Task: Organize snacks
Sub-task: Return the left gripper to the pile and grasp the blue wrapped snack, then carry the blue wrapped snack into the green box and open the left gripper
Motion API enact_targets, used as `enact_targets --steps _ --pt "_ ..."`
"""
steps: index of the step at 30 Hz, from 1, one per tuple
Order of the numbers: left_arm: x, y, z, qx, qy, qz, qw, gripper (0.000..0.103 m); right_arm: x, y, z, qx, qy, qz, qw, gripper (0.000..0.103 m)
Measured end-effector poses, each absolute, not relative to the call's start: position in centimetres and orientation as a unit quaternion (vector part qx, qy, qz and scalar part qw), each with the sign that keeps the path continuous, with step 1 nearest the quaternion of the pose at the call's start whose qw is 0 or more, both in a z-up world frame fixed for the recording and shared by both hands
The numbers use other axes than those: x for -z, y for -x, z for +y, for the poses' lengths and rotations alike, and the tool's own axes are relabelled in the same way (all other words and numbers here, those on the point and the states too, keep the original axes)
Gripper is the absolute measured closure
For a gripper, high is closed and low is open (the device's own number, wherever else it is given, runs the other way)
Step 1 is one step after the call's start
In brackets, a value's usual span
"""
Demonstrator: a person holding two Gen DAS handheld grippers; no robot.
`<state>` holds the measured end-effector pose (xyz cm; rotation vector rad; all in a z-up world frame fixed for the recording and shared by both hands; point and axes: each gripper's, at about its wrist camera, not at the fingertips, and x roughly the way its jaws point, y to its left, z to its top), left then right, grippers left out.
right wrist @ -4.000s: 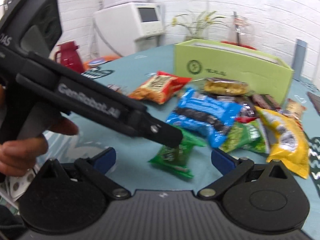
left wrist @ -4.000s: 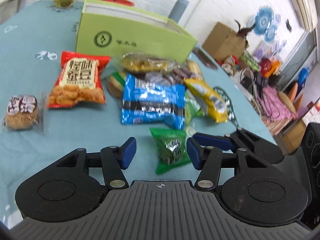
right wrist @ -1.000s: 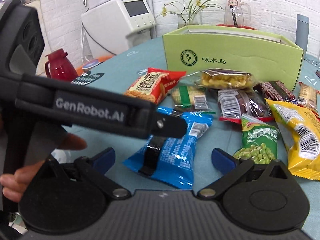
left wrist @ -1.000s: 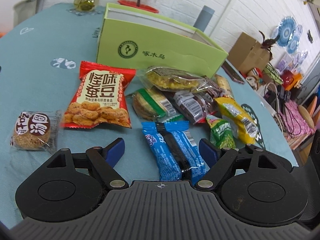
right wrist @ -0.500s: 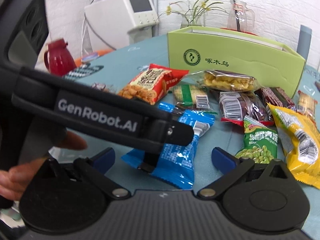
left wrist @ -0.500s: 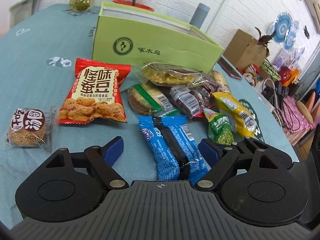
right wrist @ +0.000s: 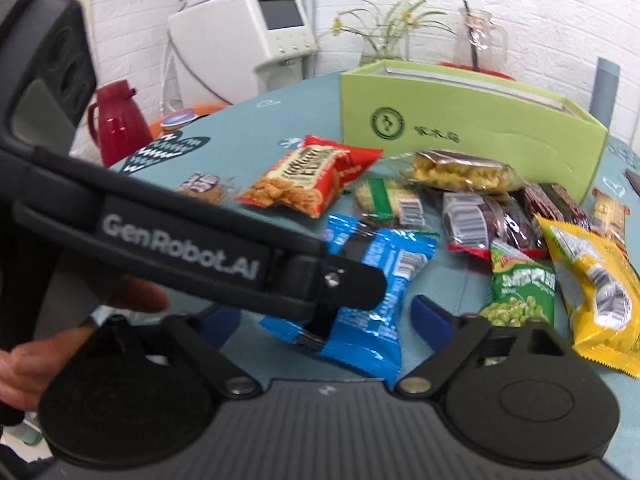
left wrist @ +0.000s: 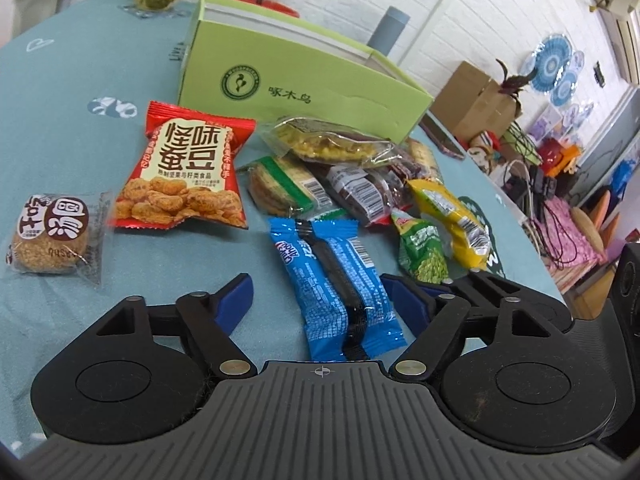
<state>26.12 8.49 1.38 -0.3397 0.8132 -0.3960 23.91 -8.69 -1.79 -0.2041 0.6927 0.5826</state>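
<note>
A blue snack packet (left wrist: 340,292) lies on the teal tablecloth, lengthwise between the fingers of my left gripper (left wrist: 320,300). Its jaws are closing; the left pad stands clear of the wrapper and the right pad is at its edge. In the right wrist view the same blue packet (right wrist: 380,276) also lies between the fingers of my right gripper (right wrist: 328,316), whose jaws are closing without pressing on it. The left tool's black handle (right wrist: 180,232) crosses in front and hides part of the packet. An open green box (left wrist: 304,80) stands behind the snacks.
Around the packet lie a red bean bag (left wrist: 184,172), a round wrapped cookie (left wrist: 48,232), a green pea pack (left wrist: 424,256), a yellow pack (left wrist: 452,216) and several clear-wrapped snacks. A person's hand (right wrist: 24,368) holds the left tool. A red jug (right wrist: 116,124) stands far left.
Both pairs of fingers have drawn closer together around the blue packet, the right pair more. The packet and the other snacks lie where they were.
</note>
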Motion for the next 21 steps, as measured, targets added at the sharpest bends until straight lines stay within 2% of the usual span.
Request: enact_targets --steps 3,4,5,6,14,18,21 --pt "-1.3 -26.9 7.9 0.201 0.164 0.393 0.882 0.047 1.8 -24.2 -9.0 -0.276 0.100 0.326 0.899 0.025" --pt "-1.3 -27.2 7.4 0.200 0.152 0.393 0.885 0.062 1.8 -24.3 -9.0 -0.277 0.099 0.324 0.899 0.032" --pt "-1.3 -27.4 7.0 0.198 0.141 0.400 0.884 0.084 1.7 -24.3 -8.9 -0.275 0.100 0.325 0.899 0.034" --pt "-1.4 -27.5 6.9 0.203 0.146 0.405 0.880 0.088 1.6 -24.1 -9.0 -0.272 0.101 0.325 0.900 0.034" --pt "-6.4 -27.3 8.0 0.188 0.142 0.347 0.908 0.087 -2.8 -24.9 -8.1 -0.303 0.126 0.264 0.907 0.034" --pt "-10.2 -32.3 9.0 0.177 0.129 0.309 0.926 0.087 -5.8 -30.1 -6.1 -0.309 0.165 0.215 0.912 0.034" --pt "-12.2 -37.8 9.5 0.162 0.105 0.296 0.935 0.087 -7.4 -36.3 -4.8 -0.308 0.171 0.211 0.912 0.034"
